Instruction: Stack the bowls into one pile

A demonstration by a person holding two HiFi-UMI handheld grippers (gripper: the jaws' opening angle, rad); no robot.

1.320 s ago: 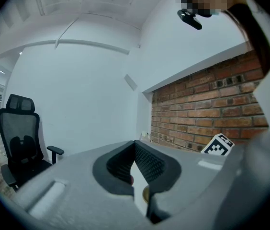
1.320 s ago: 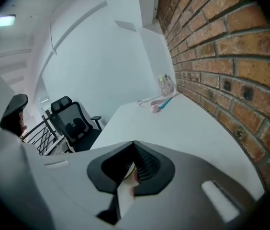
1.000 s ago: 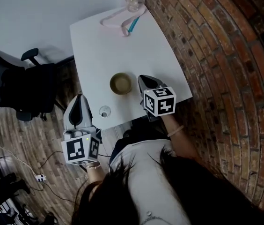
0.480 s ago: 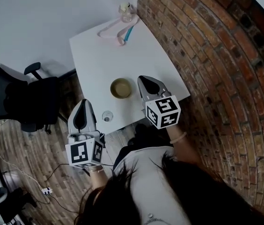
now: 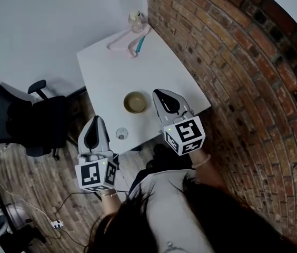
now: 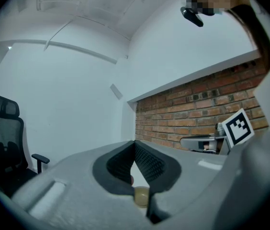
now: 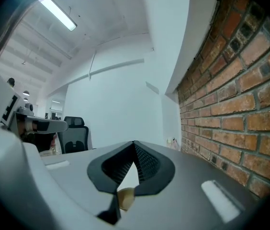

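Both grippers have eased back toward the person, left gripper (image 5: 96,120) and right gripper (image 5: 162,93) clenched on nothing, while the brown bowl pile (image 5: 136,102) sits alone mid-table (image 5: 114,70), so stacking looks finished, though its nested count is unclear.

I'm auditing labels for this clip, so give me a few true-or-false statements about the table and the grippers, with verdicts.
1. A tan bowl sits on the white table. True.
2. The right gripper grips the bowl. False: its jaws are shut on nothing, beside the bowl.
3. A black office chair stands on the left gripper's side. True.
4. The bottle stands at the table's near edge. False: it is at the far corner, by the brick wall.
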